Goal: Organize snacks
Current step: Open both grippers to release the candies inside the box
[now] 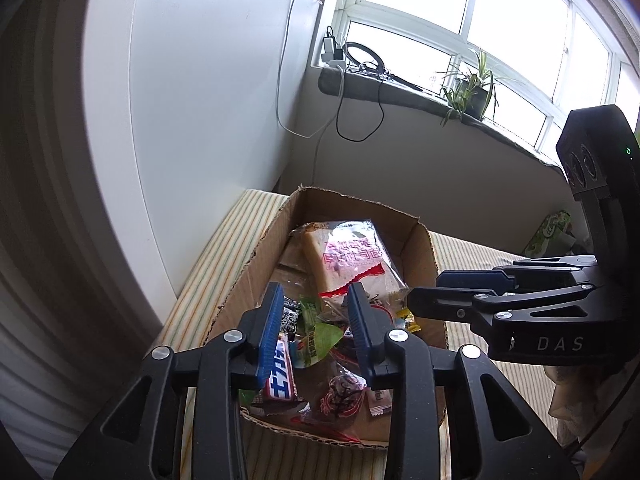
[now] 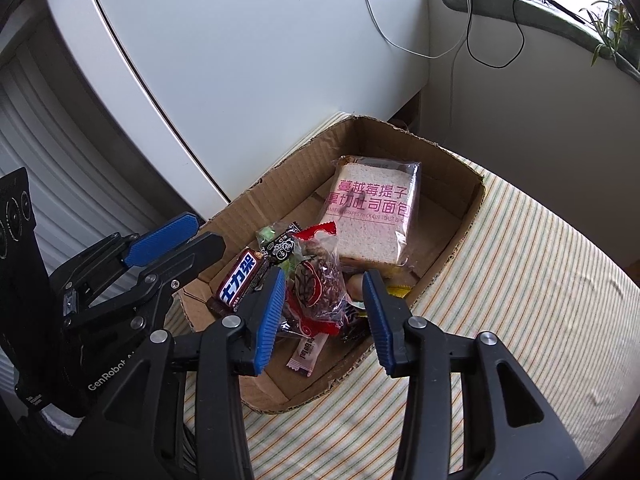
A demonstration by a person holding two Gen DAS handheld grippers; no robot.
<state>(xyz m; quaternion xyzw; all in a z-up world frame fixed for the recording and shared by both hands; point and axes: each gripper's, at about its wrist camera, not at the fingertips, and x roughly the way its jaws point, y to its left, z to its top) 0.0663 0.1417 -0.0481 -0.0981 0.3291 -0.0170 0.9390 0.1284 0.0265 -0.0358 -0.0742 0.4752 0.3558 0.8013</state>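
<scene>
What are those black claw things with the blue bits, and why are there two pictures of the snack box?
They are two grabbing tools that a person holds, one in each hand. Each tool has a small camera looking along its jaws, so you get two pictures. One picture looks from the left gripper; the other looks from the right gripper. Each also shows up in the other's picture, off to the side. Both hang over a cardboard box sitting on a striped cloth. Inside lie a bag of sliced toast, a chocolate bar, a red-edged packet of dark dried fruit and smaller wrapped sweets. Both jaws stand apart, and neither holds anything.
</scene>
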